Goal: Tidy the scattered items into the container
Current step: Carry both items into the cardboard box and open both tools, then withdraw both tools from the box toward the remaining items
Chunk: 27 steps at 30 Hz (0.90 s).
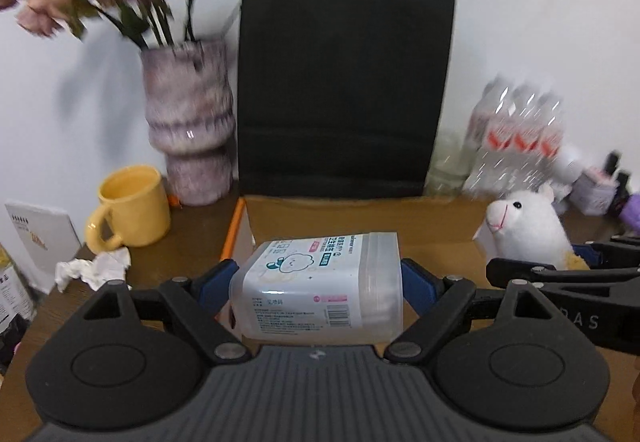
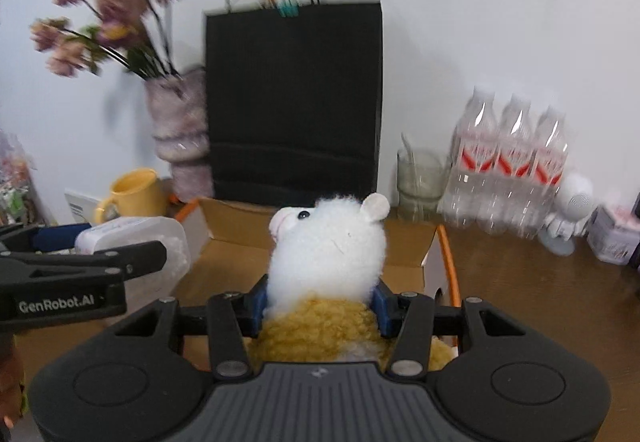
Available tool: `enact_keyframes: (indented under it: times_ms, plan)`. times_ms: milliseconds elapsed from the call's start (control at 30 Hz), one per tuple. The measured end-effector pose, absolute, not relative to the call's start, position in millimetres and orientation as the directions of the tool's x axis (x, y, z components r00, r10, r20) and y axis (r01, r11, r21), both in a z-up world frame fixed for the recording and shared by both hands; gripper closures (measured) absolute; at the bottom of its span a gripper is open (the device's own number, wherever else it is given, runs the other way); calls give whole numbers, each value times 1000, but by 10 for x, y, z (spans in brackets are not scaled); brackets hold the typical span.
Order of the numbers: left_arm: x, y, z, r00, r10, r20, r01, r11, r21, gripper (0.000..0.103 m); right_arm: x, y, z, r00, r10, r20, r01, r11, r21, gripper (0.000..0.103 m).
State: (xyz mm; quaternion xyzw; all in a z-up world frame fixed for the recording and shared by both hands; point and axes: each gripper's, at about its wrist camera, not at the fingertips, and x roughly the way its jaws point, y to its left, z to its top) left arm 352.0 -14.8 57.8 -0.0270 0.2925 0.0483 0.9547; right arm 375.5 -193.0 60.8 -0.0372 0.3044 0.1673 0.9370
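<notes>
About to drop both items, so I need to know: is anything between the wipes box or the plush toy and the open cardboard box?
Nothing visible. The wipes box and plush toy are held at the open cardboard box.

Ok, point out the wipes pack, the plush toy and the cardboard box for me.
wipes pack [image 1: 316,282], left wrist view, on its printed label.
plush toy [image 2: 332,242], right wrist view, on its white head.
cardboard box [image 1: 340,216], left wrist view, on its far inner wall.
</notes>
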Motion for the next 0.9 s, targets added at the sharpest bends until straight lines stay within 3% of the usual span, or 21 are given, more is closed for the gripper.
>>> enact_keyframes:
  times_ms: [467, 567, 633, 900]
  plan:
    - [4186, -264, -41, 671, 168, -722, -162, 984, 79, 15, 4625, -1765, -228, 626, 203, -753, -231, 971, 70, 54]
    - [4179, -260, -43, 670, 170, -723, -169, 983, 75, 8, 4645, -1756, -282, 606, 175, -776, -216, 975, 51, 49]
    - [4125, -223, 18, 686, 162, -710, -175, 983, 55, 1, 4648, -1788, -280, 597, 163, -785, -199, 979, 51, 38]
    - [3466, -35, 515, 820, 56, -569, -113, 991, -66, 0, 4136, -2088, 213, 684, 306, -662, -272, 949, 157, 13]
